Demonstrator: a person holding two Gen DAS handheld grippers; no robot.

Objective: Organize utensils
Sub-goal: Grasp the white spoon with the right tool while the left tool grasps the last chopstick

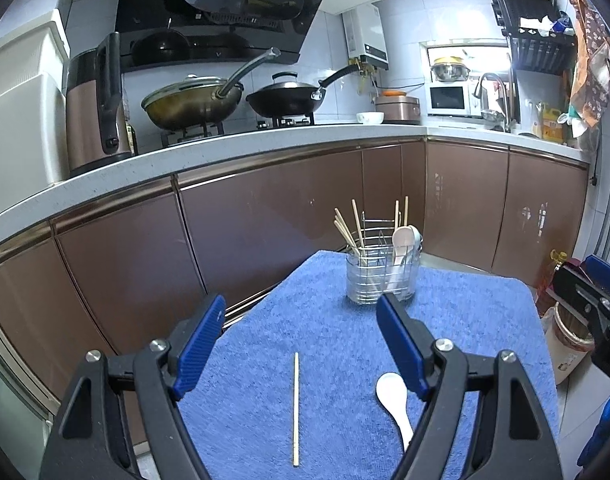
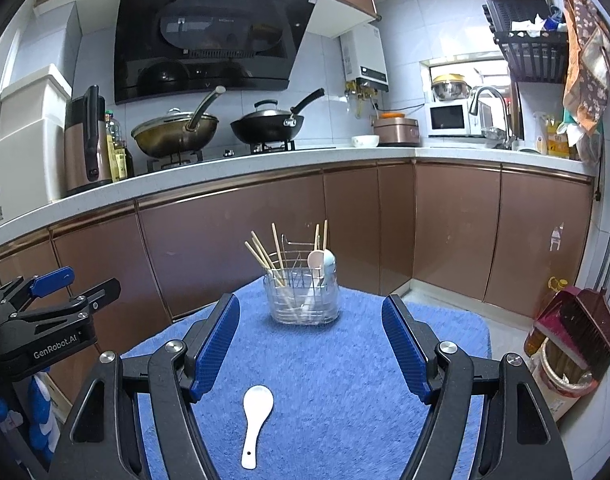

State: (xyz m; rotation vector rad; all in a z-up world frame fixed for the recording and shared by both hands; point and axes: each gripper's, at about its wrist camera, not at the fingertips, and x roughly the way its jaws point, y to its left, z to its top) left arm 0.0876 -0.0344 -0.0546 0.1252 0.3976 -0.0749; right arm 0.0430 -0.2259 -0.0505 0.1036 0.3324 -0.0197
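A slip is the likely failure: the single chopstick (image 1: 295, 409) is thin and lies flat on the blue towel (image 1: 325, 320), so pile could be pinched instead. The white spoon (image 2: 255, 420) could skid. Both the left fingers (image 1: 201, 344) and right fingers (image 2: 405, 356) are spread wide, nothing held or touched. The utensil holder (image 2: 305, 300) stands beyond the fingertips.

The left gripper (image 1: 301, 316) hangs above the blue towel (image 1: 337, 320) with its jaws spread wide and nothing between its blue pads (image 1: 201, 344). The right gripper (image 2: 311, 320) hangs above the same towel, jaws likewise apart and empty, just beside the left.
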